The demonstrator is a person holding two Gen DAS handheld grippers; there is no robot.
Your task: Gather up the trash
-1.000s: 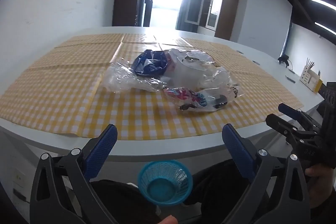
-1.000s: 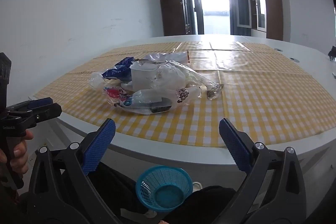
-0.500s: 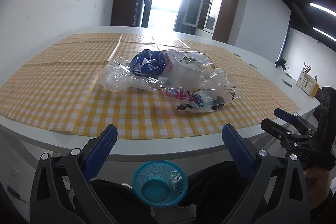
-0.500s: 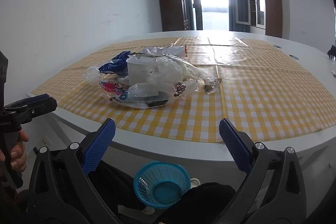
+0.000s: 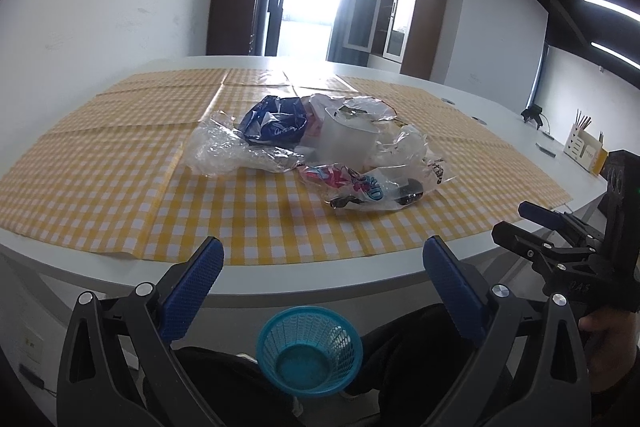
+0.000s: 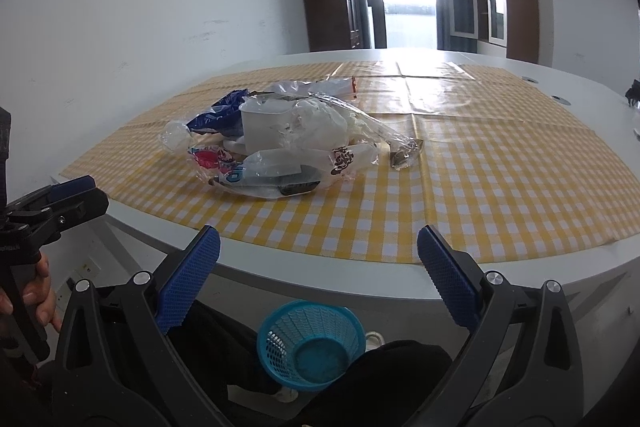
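Trash (image 5: 320,151), crinkled clear plastic bags, a glossy blue wrapper (image 5: 276,123) and a white tub (image 5: 348,141), lies heaped on the yellow gingham tablecloth (image 5: 100,167). Both the left gripper (image 5: 320,283) and the right gripper (image 6: 318,267) gape wide, empty, above a round blue mesh basket (image 5: 310,355).

I am in an office meeting room: long white conference table (image 5: 480,115), cabinets (image 5: 404,23), desk organiser (image 5: 582,151).

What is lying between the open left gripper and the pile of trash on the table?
Only bare checked tablecloth and the table's white edge, seen in the left wrist view, separate the left gripper from the trash pile.
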